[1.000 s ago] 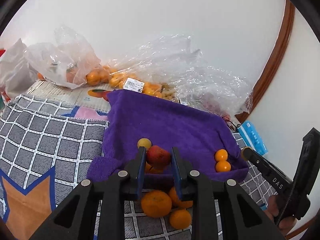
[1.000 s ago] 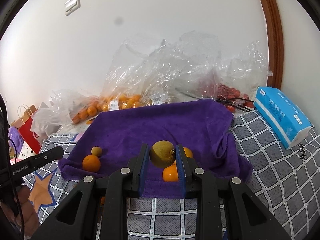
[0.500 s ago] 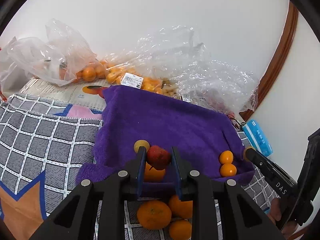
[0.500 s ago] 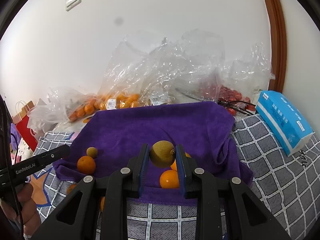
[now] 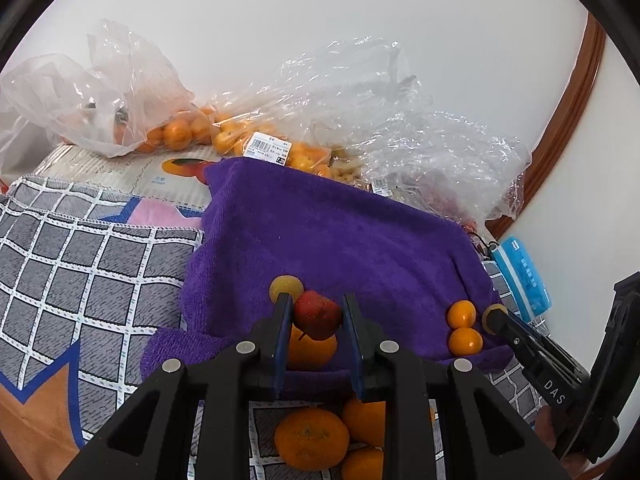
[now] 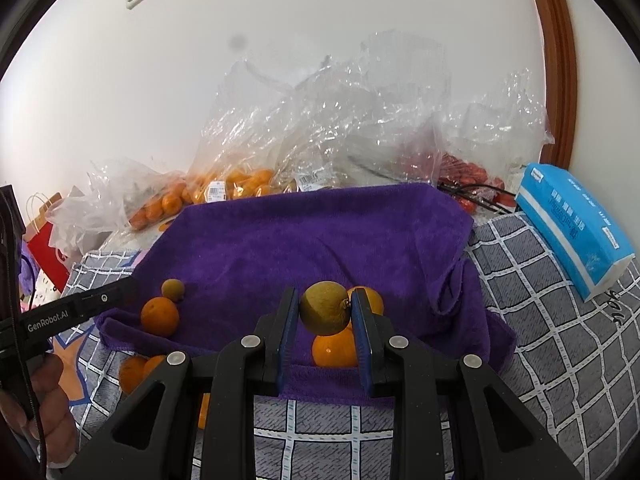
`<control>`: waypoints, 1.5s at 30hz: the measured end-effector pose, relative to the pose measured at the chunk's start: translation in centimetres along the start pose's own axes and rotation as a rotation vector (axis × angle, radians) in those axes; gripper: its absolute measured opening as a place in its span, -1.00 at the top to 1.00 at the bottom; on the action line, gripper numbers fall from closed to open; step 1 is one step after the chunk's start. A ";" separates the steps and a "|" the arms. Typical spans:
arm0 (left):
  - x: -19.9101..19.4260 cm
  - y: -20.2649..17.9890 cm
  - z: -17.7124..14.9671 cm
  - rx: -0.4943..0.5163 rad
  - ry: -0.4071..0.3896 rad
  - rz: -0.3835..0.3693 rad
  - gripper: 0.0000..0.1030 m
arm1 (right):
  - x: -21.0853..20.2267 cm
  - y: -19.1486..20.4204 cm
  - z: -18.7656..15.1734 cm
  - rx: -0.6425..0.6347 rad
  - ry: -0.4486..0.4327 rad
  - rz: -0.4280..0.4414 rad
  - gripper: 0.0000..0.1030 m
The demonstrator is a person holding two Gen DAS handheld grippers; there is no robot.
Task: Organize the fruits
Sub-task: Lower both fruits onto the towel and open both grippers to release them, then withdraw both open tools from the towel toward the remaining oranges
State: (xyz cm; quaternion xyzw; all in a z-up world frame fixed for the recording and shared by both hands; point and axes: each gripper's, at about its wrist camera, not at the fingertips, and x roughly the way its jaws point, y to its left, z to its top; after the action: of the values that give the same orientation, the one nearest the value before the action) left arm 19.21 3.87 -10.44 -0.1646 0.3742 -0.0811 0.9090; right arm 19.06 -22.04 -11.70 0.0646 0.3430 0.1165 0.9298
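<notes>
White wall behind, checked blanket [image 6: 532,320] below, with clear bags of fruit [image 6: 320,136] piled at the back. Across it lies a purple towel [image 5: 340,240] dotted with oranges [image 5: 464,340]. Over its near edge, the left gripper [image 5: 316,316] clamps a red fruit [image 5: 317,314]; the right gripper [image 6: 325,312] clamps a yellow-green fruit [image 6: 325,307].

The round orange mandarin [image 5: 311,350] sits half hidden behind the left gripper's jaws and the small red fruit [image 5: 317,314]. Crinkled clear plastic bags [image 6: 320,136] blur whatever's inside, and the printed white price label [image 5: 267,148] is too tiny to read.
</notes>
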 end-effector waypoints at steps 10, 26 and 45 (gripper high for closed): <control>1.1 0.1 -0.5 0.010 0.023 -0.005 0.54 | 0.9 0.1 -0.4 -0.020 0.028 -0.010 0.48; 1.1 -0.1 -0.5 0.016 0.018 -0.032 0.43 | 0.8 0.2 -0.9 -0.037 0.011 -0.020 0.29; -0.7 -2.6 -1.0 0.121 -0.031 -0.050 -0.12 | 0.4 0.2 -1.1 -0.025 -0.028 -0.036 0.05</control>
State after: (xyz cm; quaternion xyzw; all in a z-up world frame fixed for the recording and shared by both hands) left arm 17.93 1.41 -9.67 -0.1198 0.3503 -0.1235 0.9207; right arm 18.65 -21.73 -12.74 0.0485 0.3294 0.1030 0.9373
